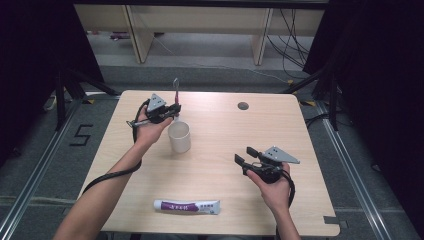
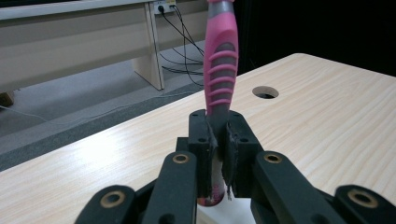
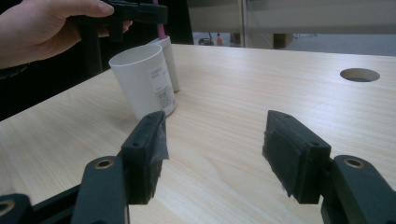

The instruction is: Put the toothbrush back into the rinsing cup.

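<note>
Since our left gripper [image 2: 218, 161] already clamps the light, stiff toothbrush [image 2: 221, 70] low on its ribbed handle, we judge it secure, while our right gripper [image 3: 212, 154] idles open-jawed.

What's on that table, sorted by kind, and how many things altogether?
Toothbrush: 1, pink, upright, clamped in the left gripper
Cup: 1, white
Toothpaste tube: 1, lying flat near the front edge
Total: 3 things
</note>
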